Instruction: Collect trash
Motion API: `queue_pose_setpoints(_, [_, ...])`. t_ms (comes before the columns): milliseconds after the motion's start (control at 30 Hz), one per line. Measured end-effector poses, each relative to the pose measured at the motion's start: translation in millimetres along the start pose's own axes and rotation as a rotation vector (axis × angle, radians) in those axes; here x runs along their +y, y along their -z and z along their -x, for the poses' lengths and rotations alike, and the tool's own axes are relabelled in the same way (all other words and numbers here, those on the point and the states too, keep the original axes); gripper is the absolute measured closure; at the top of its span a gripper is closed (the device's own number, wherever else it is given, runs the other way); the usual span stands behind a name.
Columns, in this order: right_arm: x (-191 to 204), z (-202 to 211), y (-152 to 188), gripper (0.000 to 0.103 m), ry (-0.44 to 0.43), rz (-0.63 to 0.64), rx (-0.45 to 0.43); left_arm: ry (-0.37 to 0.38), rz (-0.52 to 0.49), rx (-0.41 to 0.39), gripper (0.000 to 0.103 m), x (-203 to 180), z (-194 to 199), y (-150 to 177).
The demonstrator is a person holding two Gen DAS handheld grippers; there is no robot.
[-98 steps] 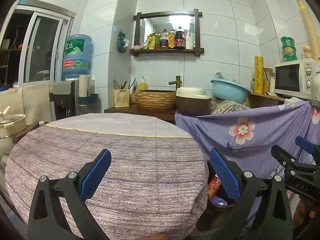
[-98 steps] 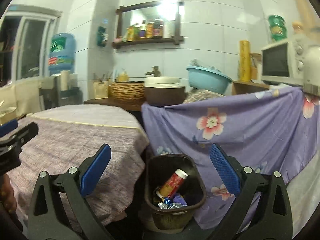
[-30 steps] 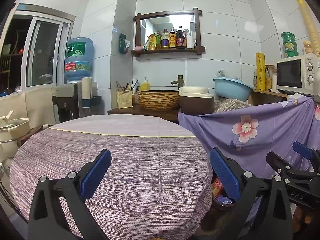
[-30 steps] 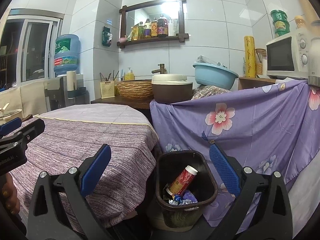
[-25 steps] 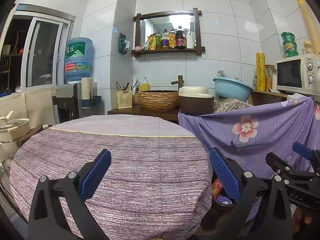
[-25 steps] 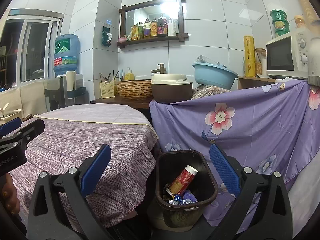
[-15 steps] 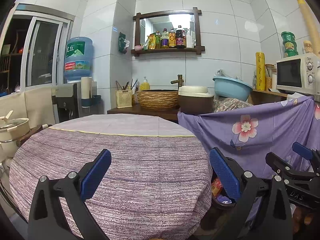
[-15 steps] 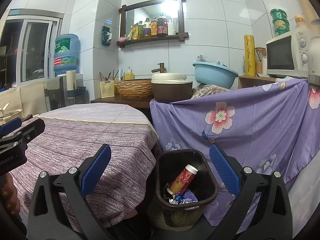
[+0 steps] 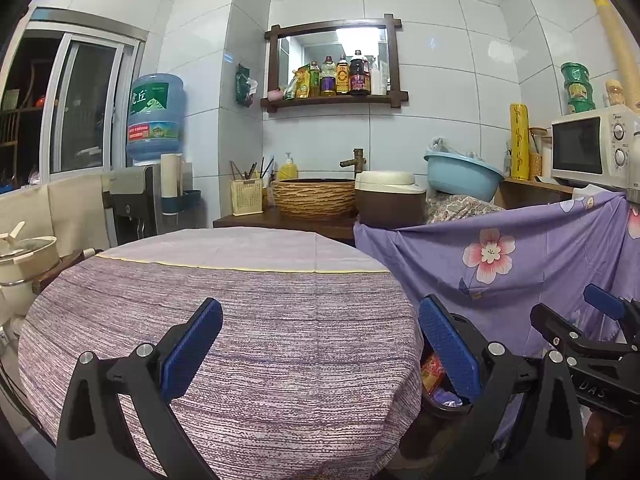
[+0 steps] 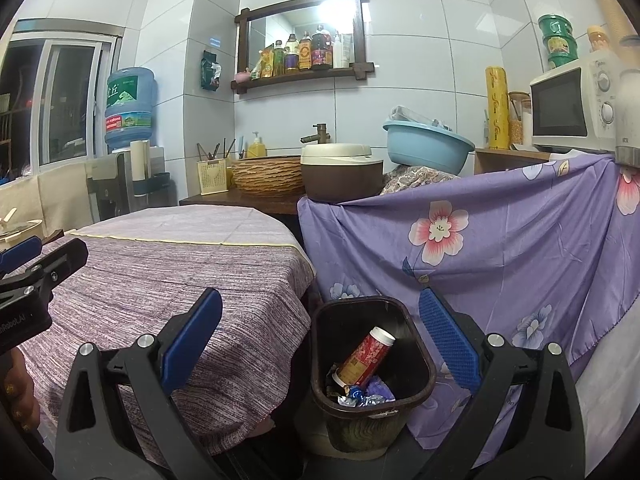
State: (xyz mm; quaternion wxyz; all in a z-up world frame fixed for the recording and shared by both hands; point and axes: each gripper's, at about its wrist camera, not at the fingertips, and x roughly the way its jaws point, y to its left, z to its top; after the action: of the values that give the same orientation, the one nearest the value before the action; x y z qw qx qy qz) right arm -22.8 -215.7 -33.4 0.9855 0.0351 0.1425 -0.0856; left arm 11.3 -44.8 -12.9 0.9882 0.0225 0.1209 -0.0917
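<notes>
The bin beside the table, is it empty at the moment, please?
No, the bin holds a red tube leaning over crumpled wrappers.

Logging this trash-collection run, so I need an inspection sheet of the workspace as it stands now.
Surface: round table under a purple woven cloth; no trash seen on it.
Job's things: dark brown plastic bin on the floor between the table and the purple floral drape; it holds a red cylindrical container with a white cap and crumpled foil wrappers.
Clutter: nothing seen on the table.
Grippers: left gripper open, empty; right gripper open, empty, above the bin.
Cables: nothing seen.
Surroundings: white microwave, light blue basin, woven basket, blue water jug.
</notes>
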Motion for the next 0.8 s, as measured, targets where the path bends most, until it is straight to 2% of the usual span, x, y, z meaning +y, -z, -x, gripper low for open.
queue_pose_setpoints(800, [2.5,3.7,-0.4,0.006,0.005,-0.011,0.010,0.017,-0.002,0.034,0.005,6.9,-0.2,-1.9])
